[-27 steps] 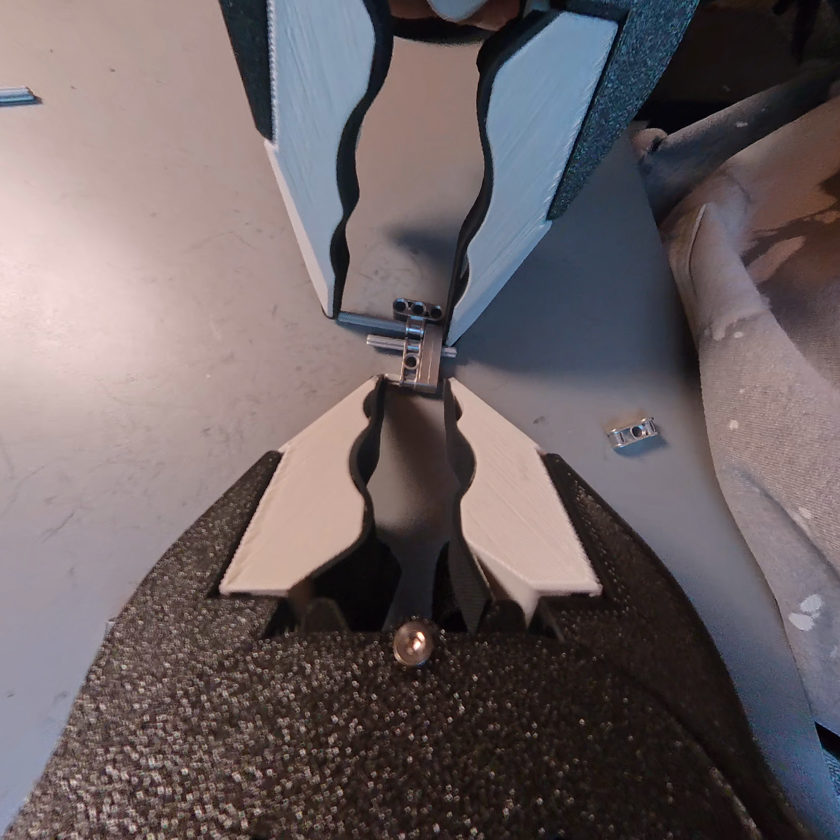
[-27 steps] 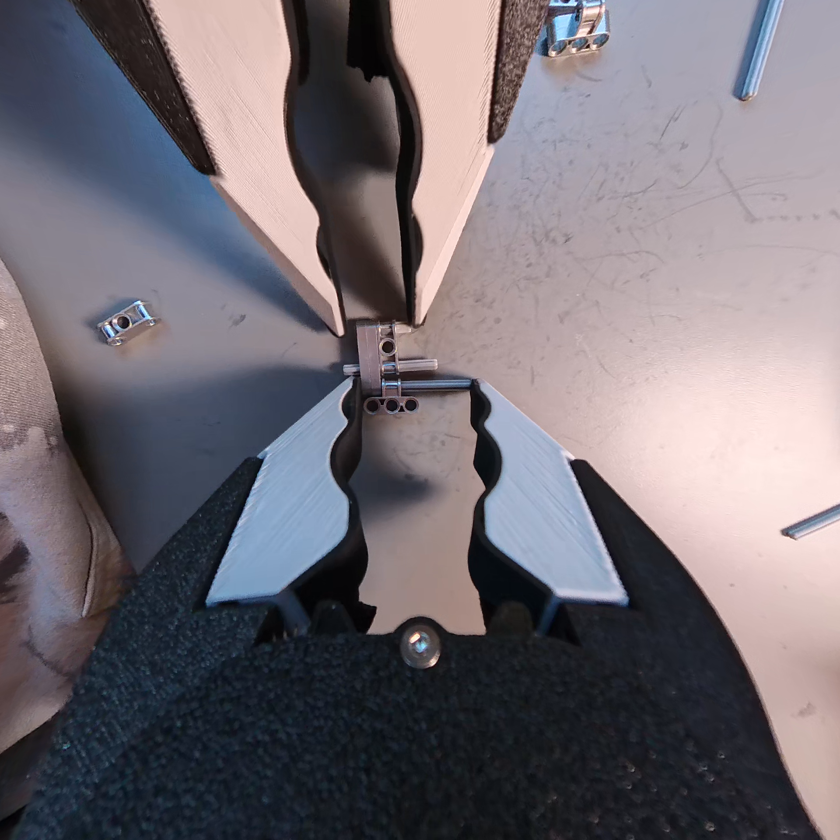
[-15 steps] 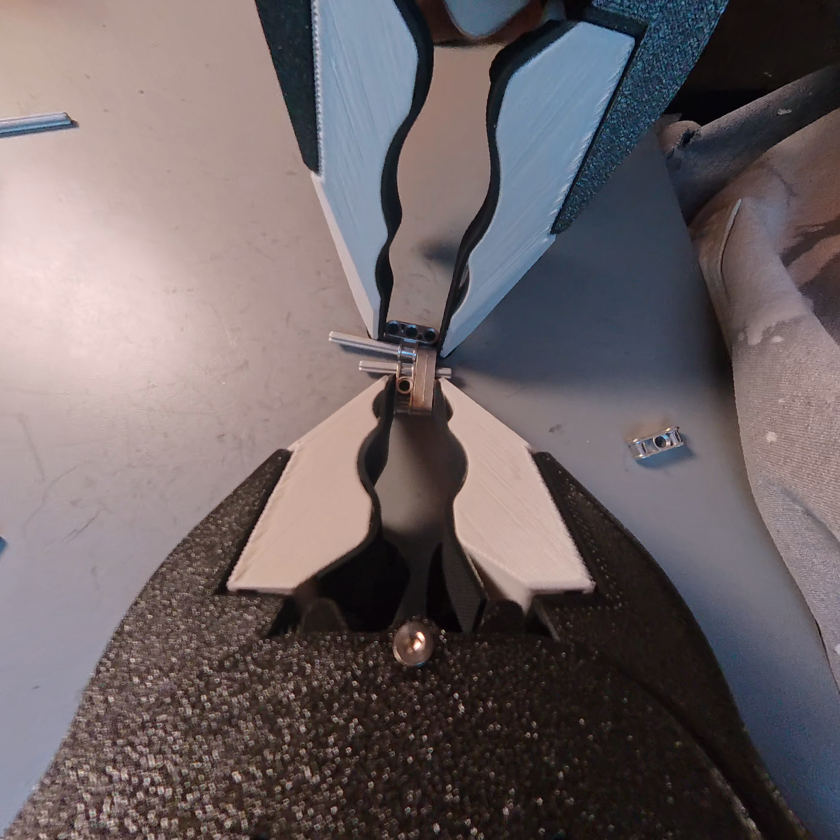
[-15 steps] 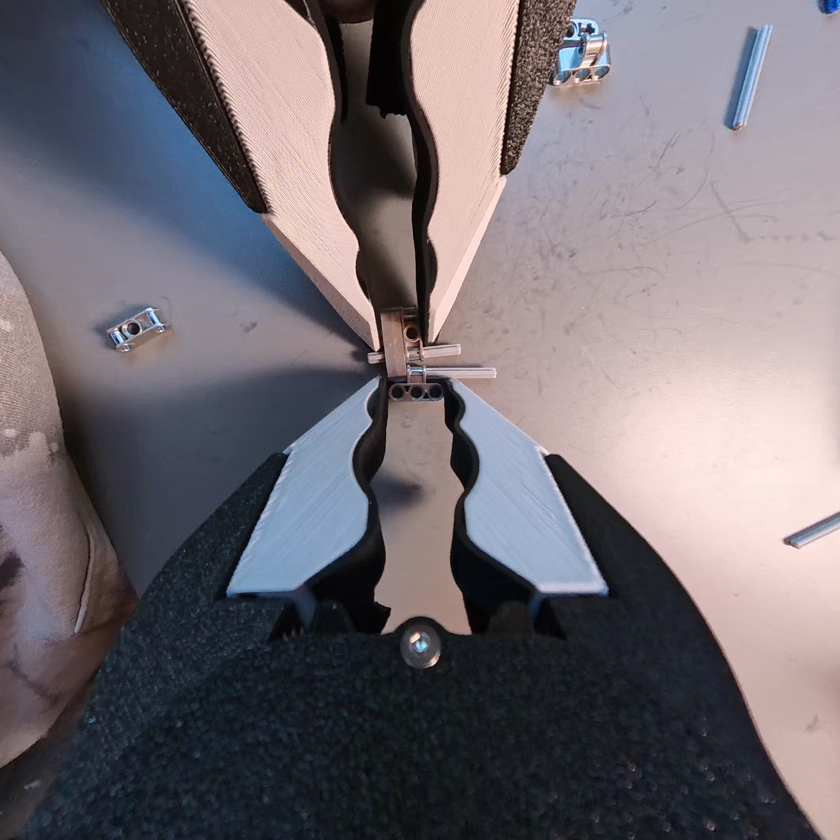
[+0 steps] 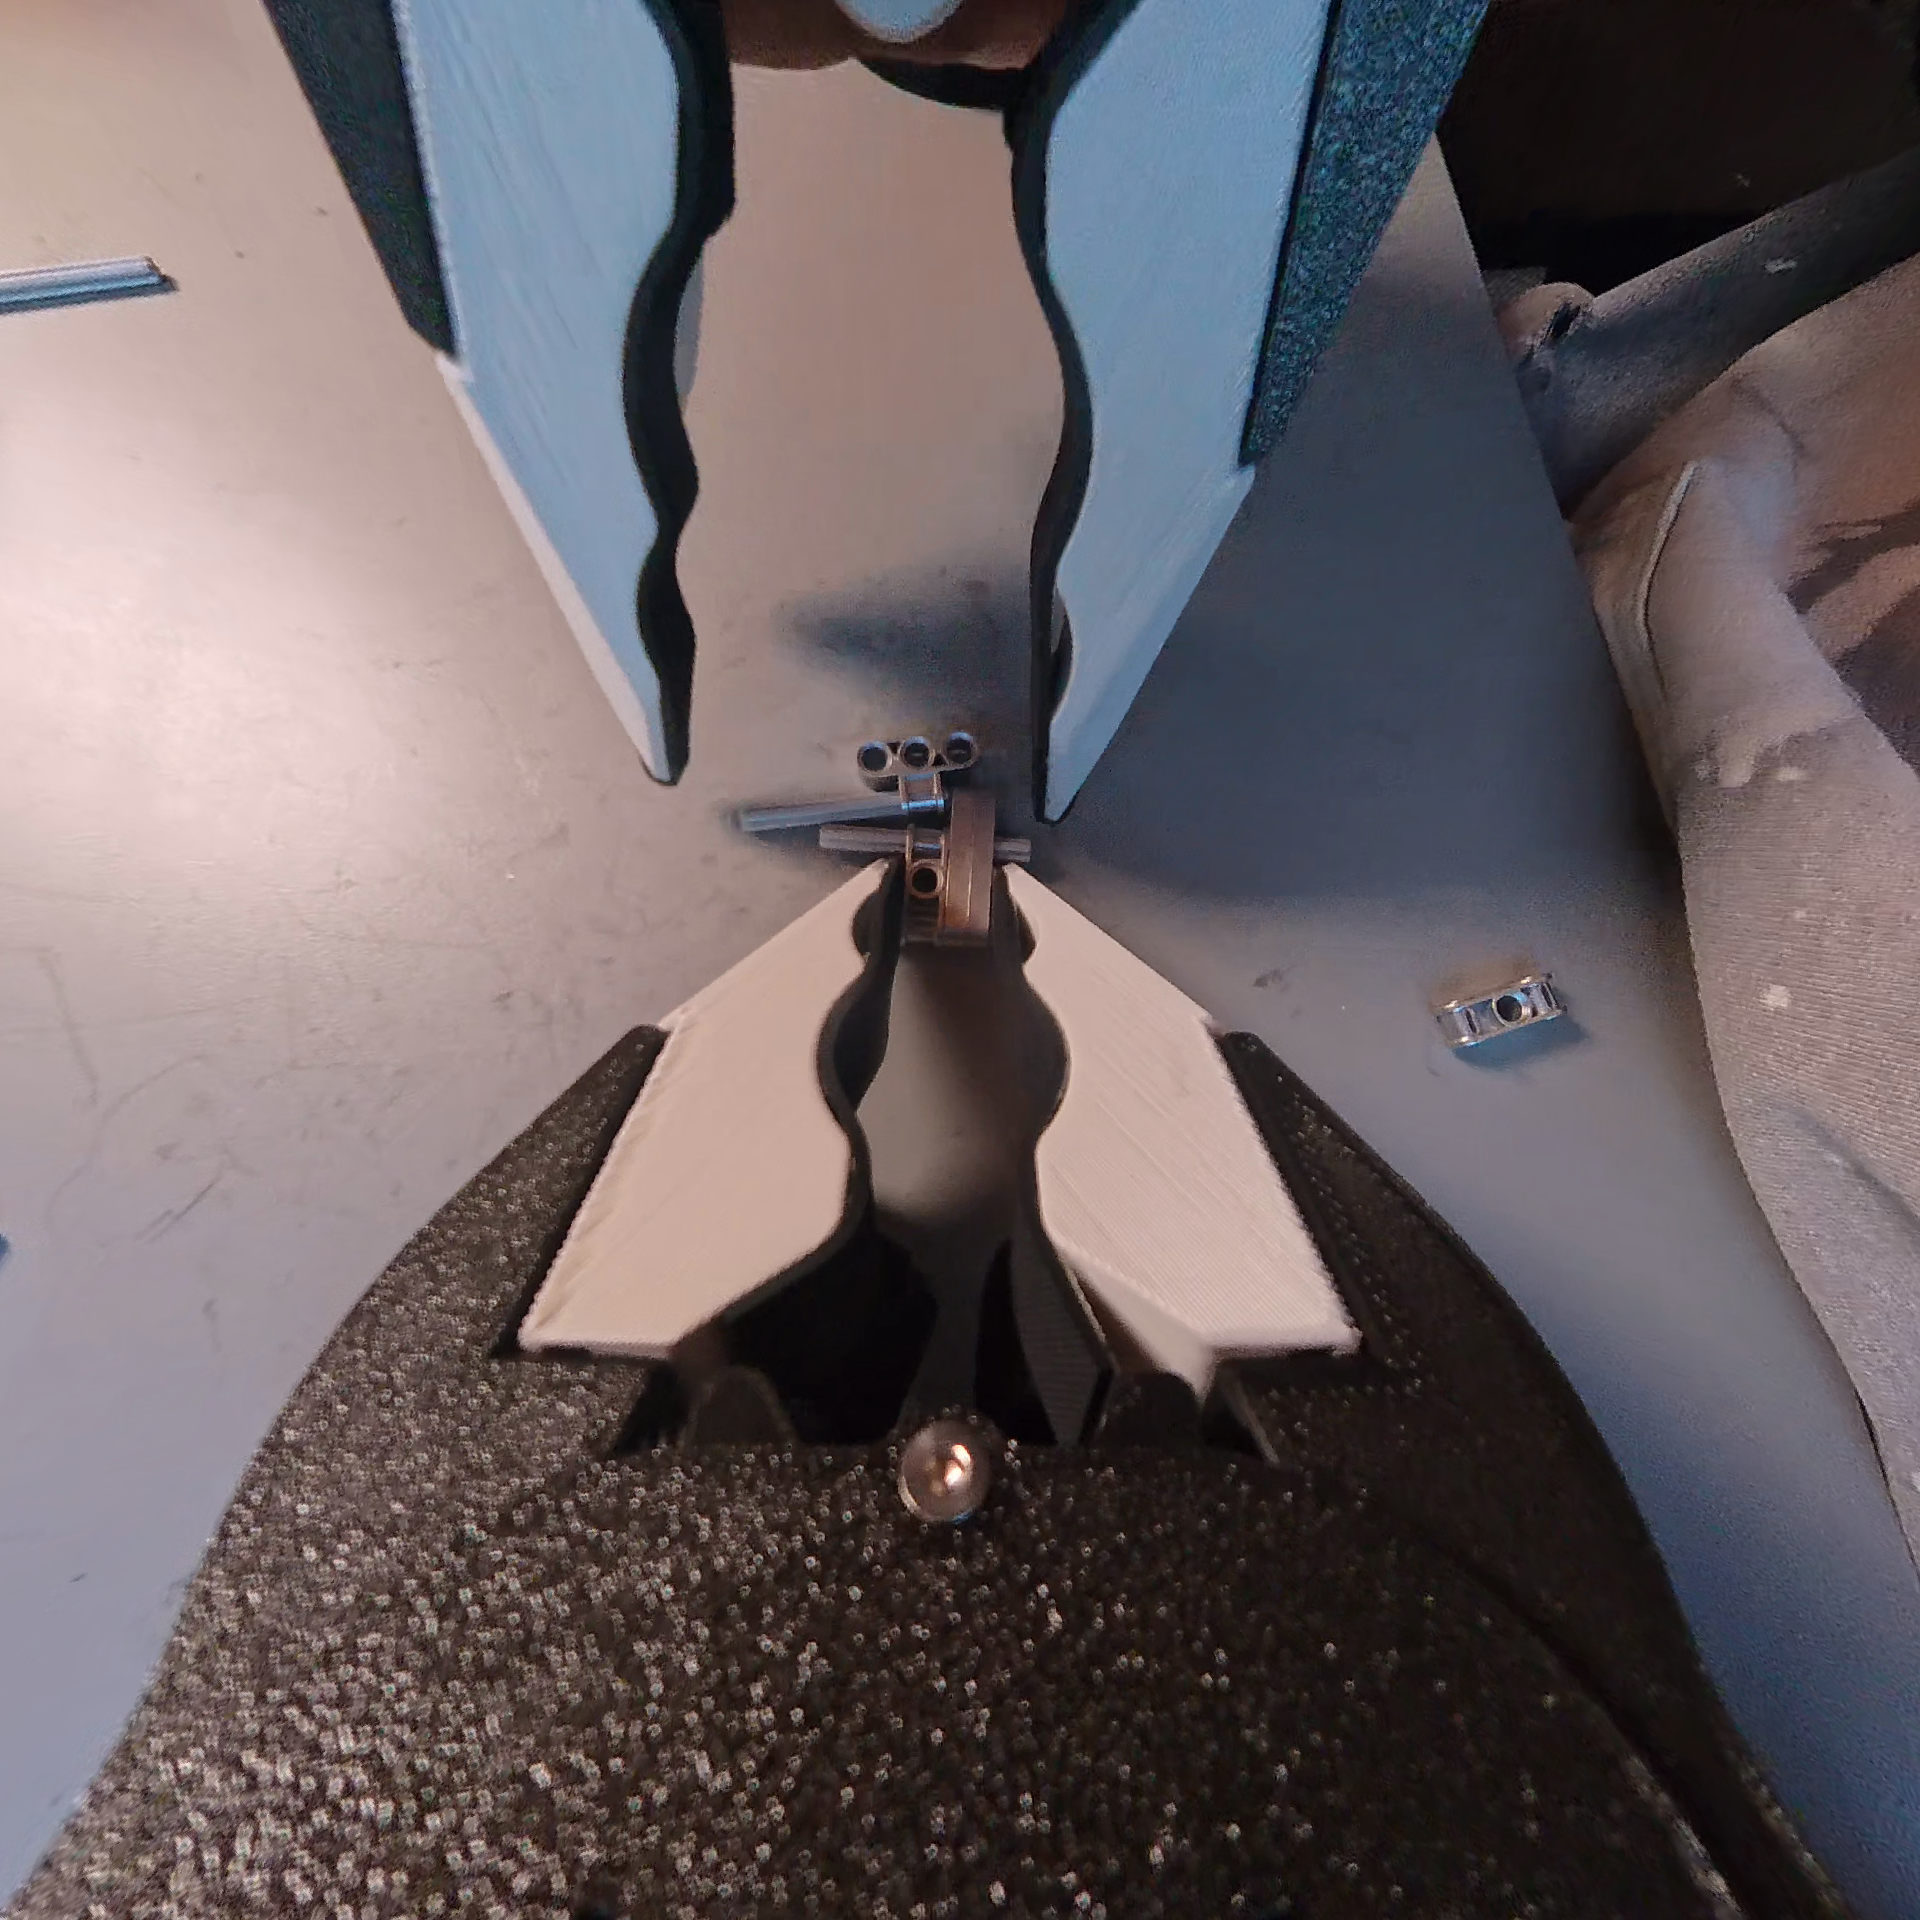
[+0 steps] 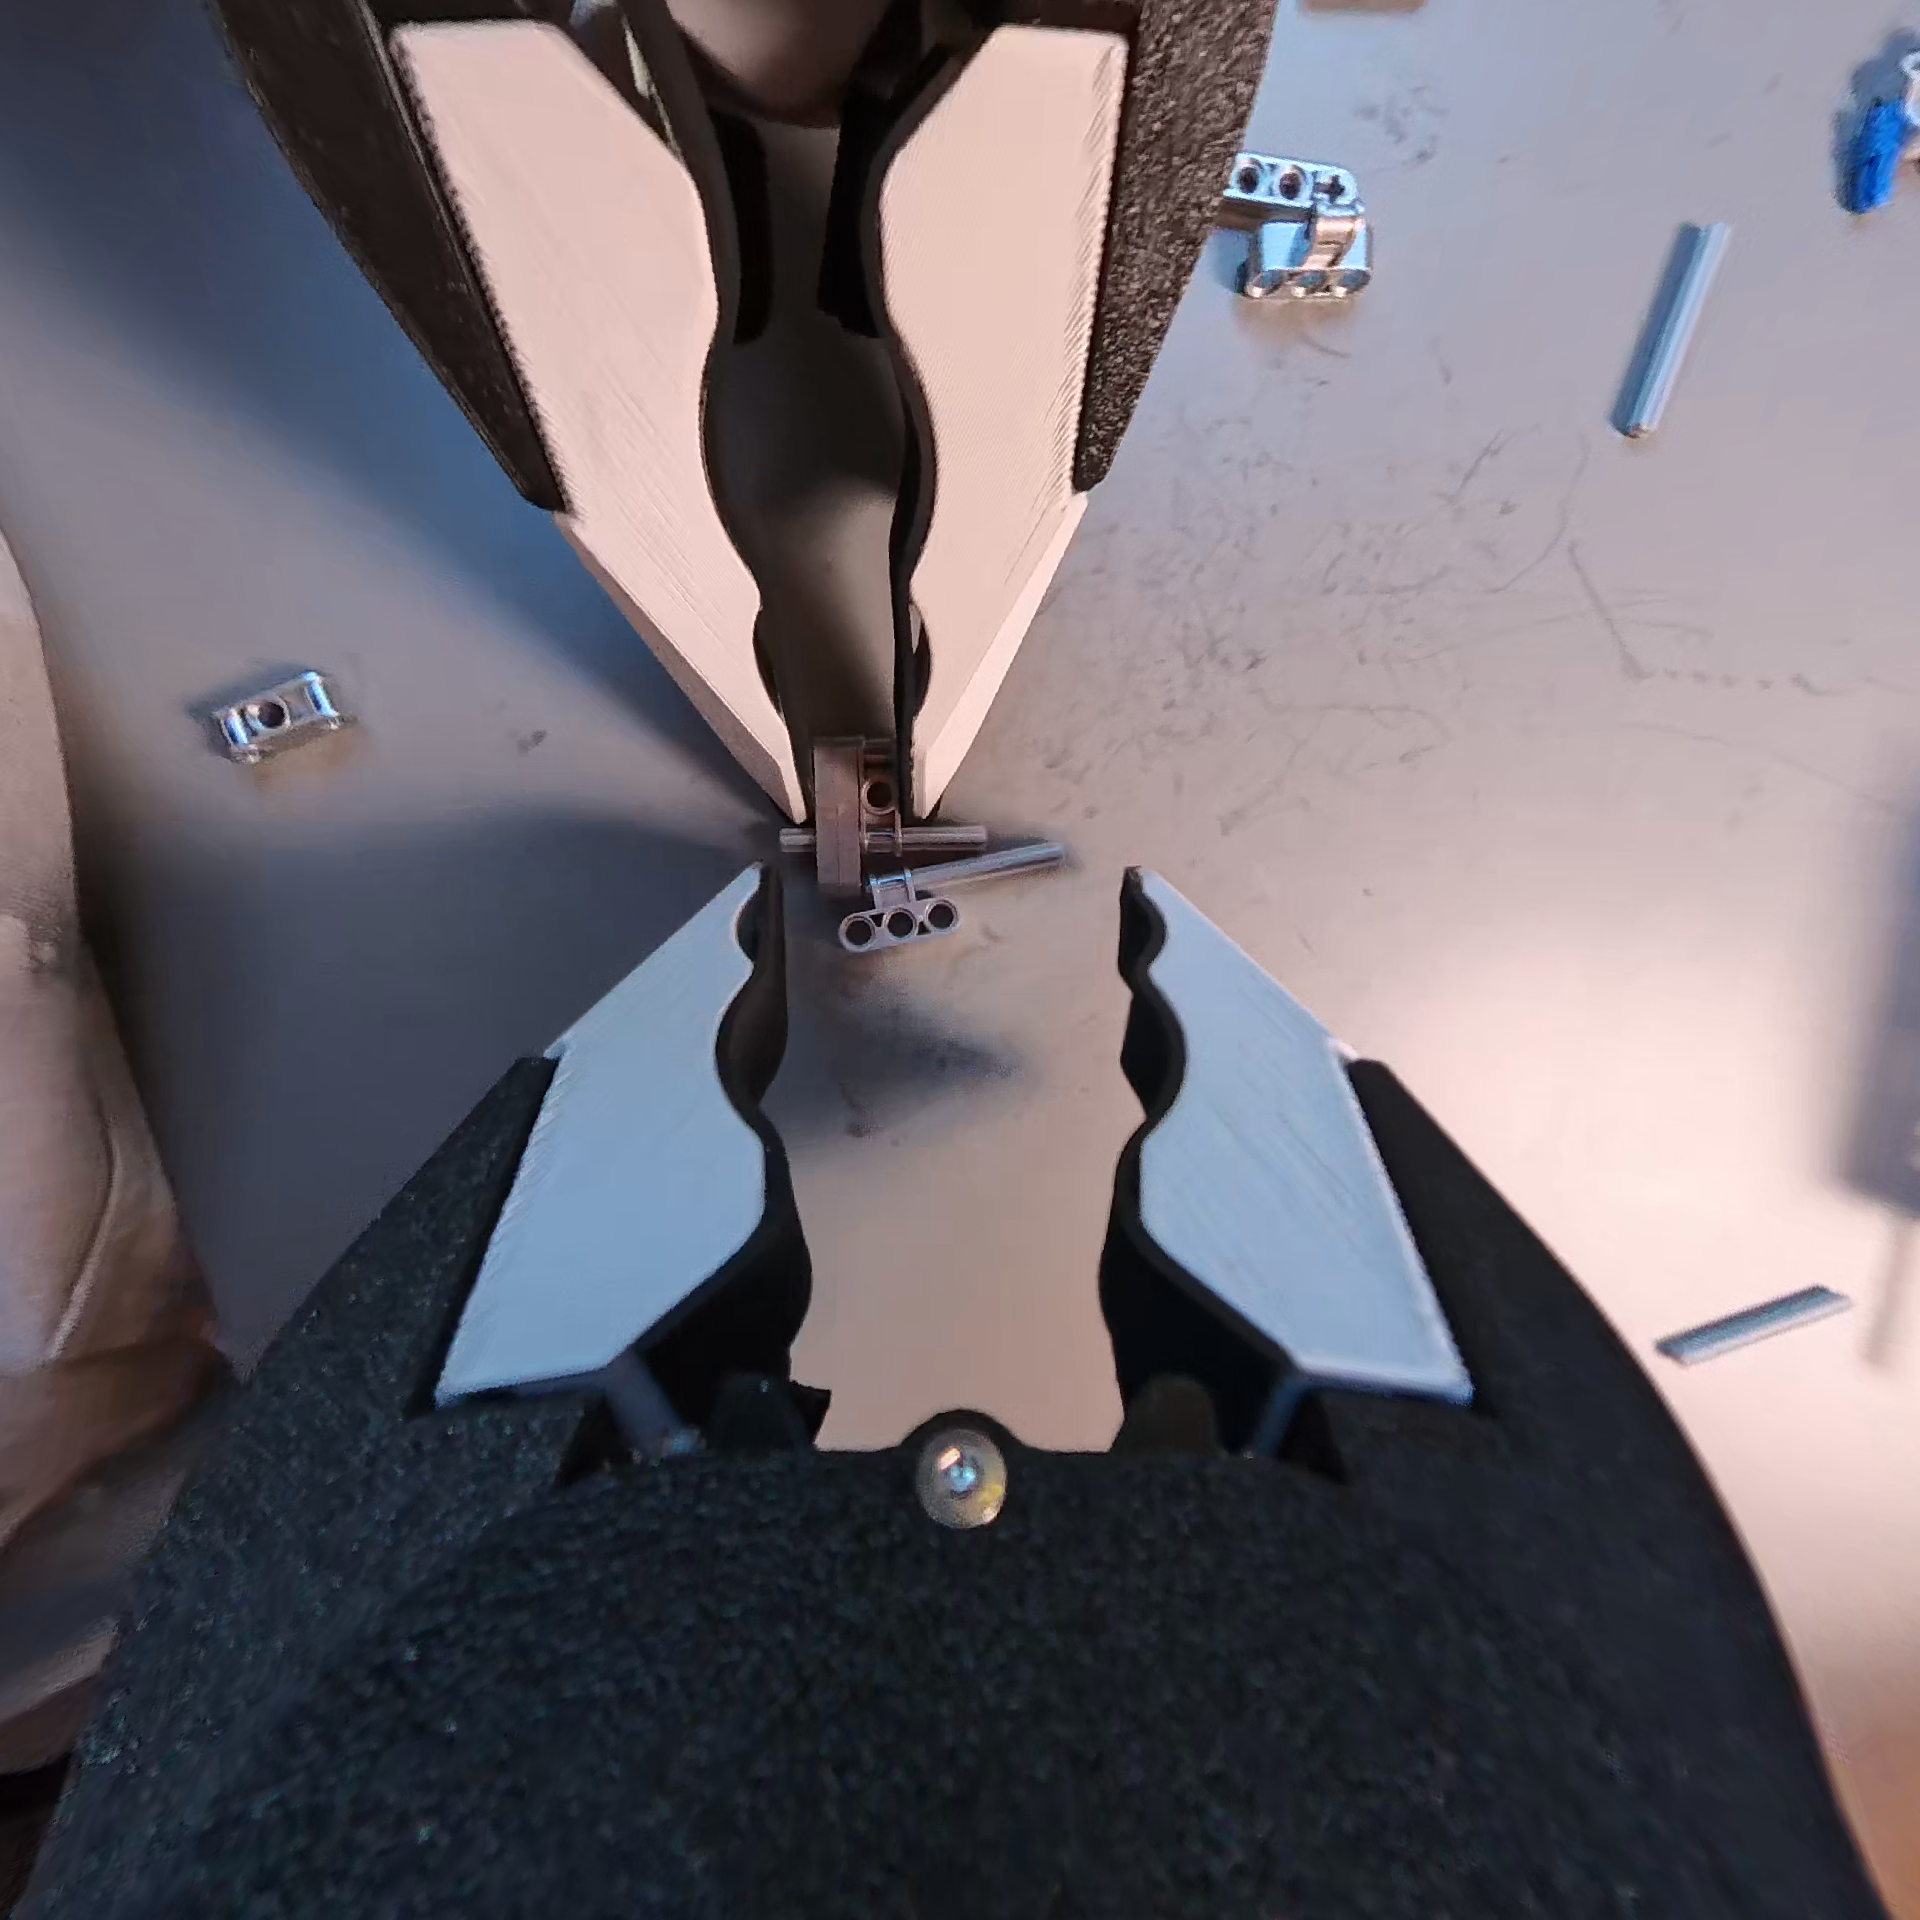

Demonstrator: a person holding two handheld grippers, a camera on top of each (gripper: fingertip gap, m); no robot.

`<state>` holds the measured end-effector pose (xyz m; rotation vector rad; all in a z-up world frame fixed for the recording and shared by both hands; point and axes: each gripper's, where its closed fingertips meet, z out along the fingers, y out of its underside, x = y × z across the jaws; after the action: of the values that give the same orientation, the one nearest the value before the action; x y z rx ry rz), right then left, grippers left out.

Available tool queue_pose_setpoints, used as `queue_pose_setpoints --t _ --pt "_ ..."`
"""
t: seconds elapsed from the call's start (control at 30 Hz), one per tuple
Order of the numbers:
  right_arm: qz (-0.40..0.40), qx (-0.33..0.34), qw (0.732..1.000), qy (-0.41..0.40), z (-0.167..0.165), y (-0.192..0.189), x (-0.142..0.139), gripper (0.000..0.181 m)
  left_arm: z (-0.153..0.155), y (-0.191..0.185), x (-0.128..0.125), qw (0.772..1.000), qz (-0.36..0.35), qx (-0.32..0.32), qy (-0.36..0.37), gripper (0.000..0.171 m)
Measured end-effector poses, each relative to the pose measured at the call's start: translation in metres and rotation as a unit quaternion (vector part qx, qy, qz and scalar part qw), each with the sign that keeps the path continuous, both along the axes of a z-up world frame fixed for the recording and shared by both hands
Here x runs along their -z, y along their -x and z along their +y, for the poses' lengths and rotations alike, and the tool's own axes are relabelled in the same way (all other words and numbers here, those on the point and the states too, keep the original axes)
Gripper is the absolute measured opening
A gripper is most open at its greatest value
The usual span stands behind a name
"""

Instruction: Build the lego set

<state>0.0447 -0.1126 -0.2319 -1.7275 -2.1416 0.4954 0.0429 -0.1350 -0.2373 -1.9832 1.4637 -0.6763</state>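
A small grey assembly of a round disc, two thin axles and a three-hole connector hangs just above the grey table. My left gripper is shut on the disc end. My right gripper comes in from the far side, open, with its fingertips on either side of the three-hole connector and not touching it. In the right wrist view my right gripper is open, the connector lies between its tips, and my left gripper pinches the disc.
A small silver connector lies on the table near pale fabric; it also shows in the right wrist view. Grey rods, a grey joint piece and a blue piece lie farther off. Both grippers' tips are close together, under 4 cm apart. From either gripper's tips it is about 12 centimetres to the grey joint piece.
My right gripper closed on the three-hole connector half a second ago and has now opened and let go. My left gripper kept its hold on the assembly.
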Motion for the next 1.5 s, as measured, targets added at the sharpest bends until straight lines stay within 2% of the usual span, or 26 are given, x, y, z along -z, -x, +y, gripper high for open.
queue_pose_setpoints --t 0.17,0.5,0.63,0.93,1.13,1.3,1.5 --pt "-0.007 -0.032 0.999 0.017 -0.001 0.001 0.007 0.054 0.0 -0.001 0.0 1.0 -0.001 -0.004 0.002 0.015" --pt "0.0 -0.031 0.999 0.01 -0.004 -0.001 0.007 0.039 0.001 -0.003 0.0 1.0 -0.008 -0.02 0.013 0.015" --pt "-0.005 -0.032 0.999 -0.004 0.0 -0.003 0.006 0.053 0.001 -0.003 0.0 1.0 -0.011 -0.02 0.015 0.015" --pt "-0.005 -0.011 1.0 0.026 -0.013 -0.019 0.002 0.035 0.002 -0.004 0.0 1.0 -0.009 -0.022 0.011 0.015" --pt "0.001 -0.004 1.0 0.029 -0.018 -0.02 0.004 0.035 0.002 -0.004 0.0 1.0 -0.009 -0.024 0.009 0.015" --pt "0.017 -0.003 0.999 0.029 -0.01 -0.015 -0.003 0.039 0.003 -0.004 0.0 1.0 -0.008 -0.027 0.008 0.015" --pt "0.007 -0.02 0.999 0.044 -0.012 -0.013 0.002 0.038 0.004 -0.005 -0.001 0.998 -0.01 -0.05 0.021 0.015"
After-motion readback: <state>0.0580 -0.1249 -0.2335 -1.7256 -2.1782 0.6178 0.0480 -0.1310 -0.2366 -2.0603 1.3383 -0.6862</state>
